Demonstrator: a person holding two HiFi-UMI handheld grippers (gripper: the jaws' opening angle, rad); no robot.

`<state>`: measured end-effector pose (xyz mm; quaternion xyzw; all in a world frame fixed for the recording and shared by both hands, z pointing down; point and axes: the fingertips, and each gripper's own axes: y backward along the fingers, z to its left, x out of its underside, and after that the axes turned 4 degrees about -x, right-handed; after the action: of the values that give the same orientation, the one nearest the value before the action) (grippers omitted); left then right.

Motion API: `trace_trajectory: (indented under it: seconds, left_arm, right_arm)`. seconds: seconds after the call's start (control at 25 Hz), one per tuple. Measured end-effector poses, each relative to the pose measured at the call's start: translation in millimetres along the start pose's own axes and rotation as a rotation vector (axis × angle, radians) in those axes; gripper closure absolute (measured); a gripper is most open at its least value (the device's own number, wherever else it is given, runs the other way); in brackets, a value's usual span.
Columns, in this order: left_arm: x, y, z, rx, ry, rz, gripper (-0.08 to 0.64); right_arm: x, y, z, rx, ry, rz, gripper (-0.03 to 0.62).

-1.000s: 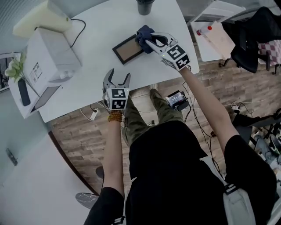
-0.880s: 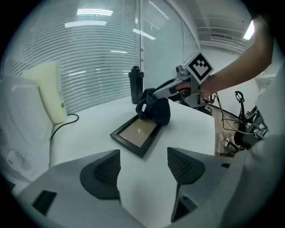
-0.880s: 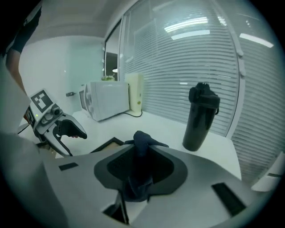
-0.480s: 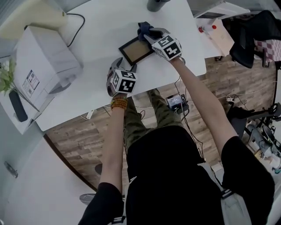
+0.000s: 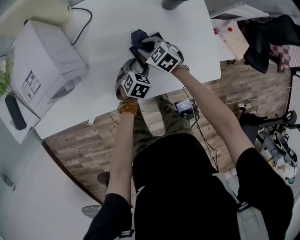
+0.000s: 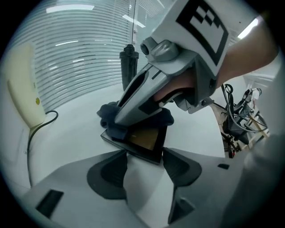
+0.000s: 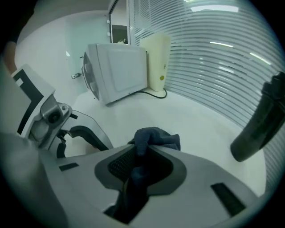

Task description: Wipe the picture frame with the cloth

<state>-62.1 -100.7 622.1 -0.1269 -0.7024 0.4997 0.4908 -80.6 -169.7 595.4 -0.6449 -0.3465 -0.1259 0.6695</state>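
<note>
A black picture frame (image 6: 149, 139) with a brown inside lies flat on the white table (image 5: 103, 70). In the head view my two grippers hide most of it. My right gripper (image 5: 143, 44) is shut on a dark blue cloth (image 7: 156, 135) and presses it onto the frame's far part. The cloth (image 5: 137, 36) bunches out past the jaws. My left gripper (image 6: 144, 156) is at the frame's near edge, and its jaws are closing. The frame's near corner sits between the tips, and the pads do not press on it.
A white box (image 5: 42, 61) and a cream pad (image 5: 33, 14) with a black cable (image 5: 83, 28) stand at the left of the table. A dark cup (image 5: 171, 3) stands at the far edge. The near table edge (image 5: 154, 93) runs just behind my left hand.
My right gripper has carried the cloth down and left onto the frame. My left gripper has come up over the table to the frame's near edge, and its jaws have narrowed a little.
</note>
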Motion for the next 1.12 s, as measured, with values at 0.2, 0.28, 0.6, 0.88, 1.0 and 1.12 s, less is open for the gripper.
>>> trace_trajectory:
  seconds: [0.2,0.28,0.6,0.88,1.0,1.12]
  left_arm:
    - [3,2,-3,0.008,-0.002,0.009,0.302]
    - [2,2,-3,0.003,-0.002,0.007,0.302]
    - [3,0,0,0.006,-0.007,0.024,0.302]
    - [2,-1,-1,0.008,-0.007,0.026,0.302]
    - [3,-1,0,0.006,-0.009,0.028,0.302]
    - [2,-1,0,0.009,-0.012,0.028,0.302]
  right_arm:
    - [-30,2,46,-0.267,-0.093,-0.125,0.520]
    - [-44,28,34,-0.286,-0.167,-0.259,0.518]
    - [39,61,-68,0.226,0.150,0.014,0.518]
    - [46,22,-36,0.199,0.256,0.117,0.525]
    - [41,17,-25,0.144,0.222,0.107,0.526]
    - [34,15,-13,0.080,0.169,0.095,0.526]
